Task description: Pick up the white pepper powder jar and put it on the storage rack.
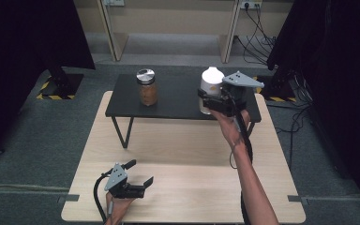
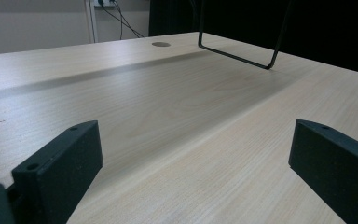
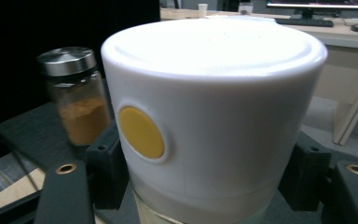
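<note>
The white container (image 1: 211, 88) is clamped by the right tongs (image 1: 209, 101) at the black shelf's (image 1: 178, 108) right end, presumably for placing. The left tongs (image 1: 139, 175) are kept wide and empty at the desk's (image 1: 187, 187) near edge, out of the way.

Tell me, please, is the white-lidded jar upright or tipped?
Upright: the white-lidded jar stands with its cap on top, between the right gripper jaws.

We see a smooth, matt white plastic lid (image 3: 214, 116) with a glossy yellow round button (image 3: 141, 132), a clear glass jar (image 1: 147, 91) under a brushed metal cap (image 1: 146, 75), a matt black shelf (image 1: 178, 101), and a pale wood-grain table (image 1: 183, 183).
</note>
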